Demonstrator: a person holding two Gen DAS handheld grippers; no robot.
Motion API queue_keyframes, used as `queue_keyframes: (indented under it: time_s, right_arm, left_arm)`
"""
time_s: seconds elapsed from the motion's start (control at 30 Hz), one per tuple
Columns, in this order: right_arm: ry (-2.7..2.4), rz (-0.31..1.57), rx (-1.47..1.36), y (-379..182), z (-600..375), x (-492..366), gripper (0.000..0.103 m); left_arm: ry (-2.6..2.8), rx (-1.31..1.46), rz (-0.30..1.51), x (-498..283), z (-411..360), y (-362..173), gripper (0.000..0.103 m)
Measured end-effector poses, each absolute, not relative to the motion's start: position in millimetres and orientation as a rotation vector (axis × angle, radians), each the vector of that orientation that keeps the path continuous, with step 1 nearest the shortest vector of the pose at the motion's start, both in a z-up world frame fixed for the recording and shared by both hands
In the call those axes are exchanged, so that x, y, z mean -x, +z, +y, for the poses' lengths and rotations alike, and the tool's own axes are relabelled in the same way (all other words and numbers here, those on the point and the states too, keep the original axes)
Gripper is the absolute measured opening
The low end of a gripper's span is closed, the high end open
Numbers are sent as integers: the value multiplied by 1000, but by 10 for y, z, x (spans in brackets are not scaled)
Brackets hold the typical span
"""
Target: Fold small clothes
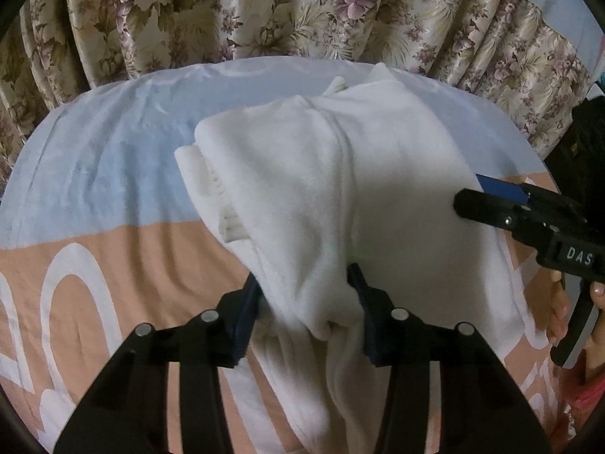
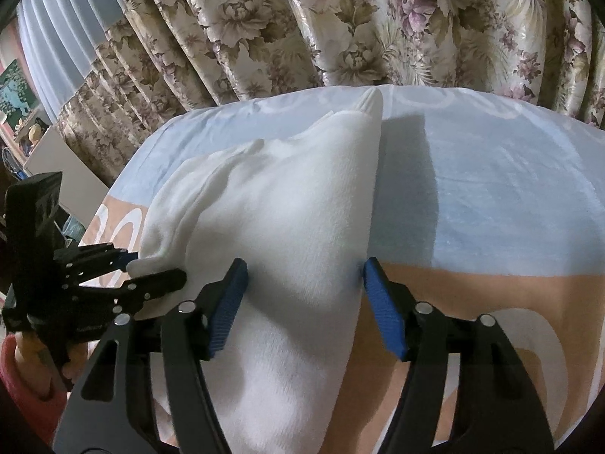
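Observation:
A white fleece garment (image 1: 332, 174) lies partly folded on the bed, with a ribbed cuff (image 1: 211, 185) sticking out at its left. My left gripper (image 1: 302, 287) has its blue pads on both sides of a bunched near edge of the garment and holds it. In the right wrist view the garment (image 2: 287, 219) lies between the open fingers of my right gripper (image 2: 304, 276), whose blue pads (image 2: 382, 302) stand wide apart over its near right edge. The left gripper (image 2: 151, 268) shows at that view's left, clamped on the cloth's corner. The right gripper (image 1: 472, 198) shows at the left view's right.
The bed cover (image 1: 94, 174) is light blue at the far side and peach with big white letters near me. A floral curtain (image 1: 264, 11) hangs close behind the bed. A person's hand (image 1: 559, 302) holds the right gripper's handle. Furniture (image 2: 56, 162) stands at the far left.

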State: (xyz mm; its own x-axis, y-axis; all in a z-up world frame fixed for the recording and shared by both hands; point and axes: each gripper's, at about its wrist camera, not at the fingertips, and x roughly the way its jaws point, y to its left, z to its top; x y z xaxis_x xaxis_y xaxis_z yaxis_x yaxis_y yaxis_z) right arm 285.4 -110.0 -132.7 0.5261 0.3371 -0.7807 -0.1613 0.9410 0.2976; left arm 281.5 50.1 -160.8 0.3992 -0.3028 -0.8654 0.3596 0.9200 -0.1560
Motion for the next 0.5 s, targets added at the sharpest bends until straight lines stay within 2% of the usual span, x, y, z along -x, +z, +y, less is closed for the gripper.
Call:
queue_keyframes:
  time_s: [0.4,0.47,0.5]
  right_arm:
    - [381,1056,-246,-1599,-1104,-3170,73]
    - [405,1061,-226,-1583,-1093,-3171,69]
    - [417,1062,-215,-1564,-1074,-3170,64]
  left_arm:
    - [-415,-84,1077,-2817,495,-1622,47]
    - [-413,-98,1073,-2808,477,-1621,47]
    - [-410,-105,1071,-2798,465,-1618,47]
